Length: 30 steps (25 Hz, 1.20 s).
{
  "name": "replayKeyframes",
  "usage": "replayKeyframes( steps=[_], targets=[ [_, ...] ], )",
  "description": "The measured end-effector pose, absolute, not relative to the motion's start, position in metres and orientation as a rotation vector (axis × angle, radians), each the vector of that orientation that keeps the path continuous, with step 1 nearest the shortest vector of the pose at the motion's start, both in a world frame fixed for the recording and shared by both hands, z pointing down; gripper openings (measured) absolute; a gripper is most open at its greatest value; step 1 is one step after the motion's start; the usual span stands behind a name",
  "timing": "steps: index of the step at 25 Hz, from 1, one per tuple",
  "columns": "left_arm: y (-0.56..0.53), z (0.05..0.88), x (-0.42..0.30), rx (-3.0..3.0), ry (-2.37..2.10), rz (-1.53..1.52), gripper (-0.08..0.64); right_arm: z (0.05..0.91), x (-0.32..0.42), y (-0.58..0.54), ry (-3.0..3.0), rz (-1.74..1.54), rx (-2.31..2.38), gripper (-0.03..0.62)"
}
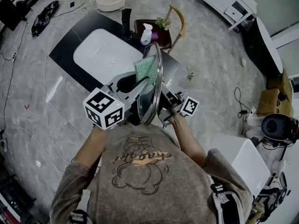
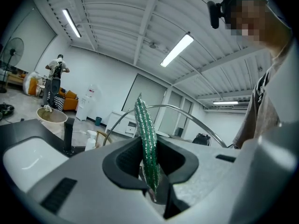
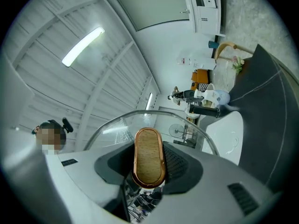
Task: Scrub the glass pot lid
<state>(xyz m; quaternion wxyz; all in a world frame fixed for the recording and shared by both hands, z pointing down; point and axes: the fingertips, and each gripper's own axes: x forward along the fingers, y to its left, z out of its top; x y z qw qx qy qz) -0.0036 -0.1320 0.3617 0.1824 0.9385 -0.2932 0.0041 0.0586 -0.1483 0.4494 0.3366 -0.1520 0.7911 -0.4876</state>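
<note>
- The glass pot lid (image 1: 152, 85) stands on its edge in the air, over the near corner of the dark counter (image 1: 65, 48). This probably keeps its face easy to rub.
- The right gripper (image 1: 167, 107) has its jaws partway apart, pinching the lid's wooden handle (image 3: 148, 157).
- The left gripper (image 1: 134, 84) has its jaws squeezed tight on a green scrub pad (image 2: 146, 141), right by the glass.

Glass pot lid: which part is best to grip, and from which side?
Grip the glass pot lid by its central oval knob, coming from the domed outer side, jaws across the knob's narrow width, as the right hand-held gripper does. The lid stands on edge; curved glass and thin rim offer no flat hold.
</note>
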Motion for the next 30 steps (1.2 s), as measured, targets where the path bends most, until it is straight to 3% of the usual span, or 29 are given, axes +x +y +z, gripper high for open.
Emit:
replayKeyframes(
  steps=[30],
  targets=[
    [-0.197,0.443,-0.003,2.567,-0.958,0.308,0.083,0.445,0.051,-0.144,2.078,-1.249,-0.327,0.181]
  ],
)
